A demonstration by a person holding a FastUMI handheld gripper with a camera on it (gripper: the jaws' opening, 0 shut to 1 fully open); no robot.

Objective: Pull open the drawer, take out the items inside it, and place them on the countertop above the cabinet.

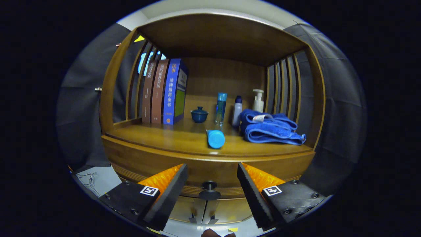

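A wooden cabinet stands straight ahead, with its drawer front [210, 171] shut under the countertop [171, 140]. A dark round knob [209, 190] juts from the middle of the drawer front. My gripper [212, 171] is open, its two fingers level with the drawer front and the knob showing in the gap between them, a little lower and farther away. A light blue tube [215, 138] lies on the countertop near its front edge, just beyond the fingers. What the drawer holds is hidden.
On the countertop stand three books [164, 92] at the left, a small dark blue lidded cup [199, 114], a tall blue bottle [221, 107], a white bottle [237, 112], a pump bottle [258, 101] and folded blue towels [269, 128]. Slatted side walls and a top board enclose it. Two lower doors [204, 210] sit under the drawer.
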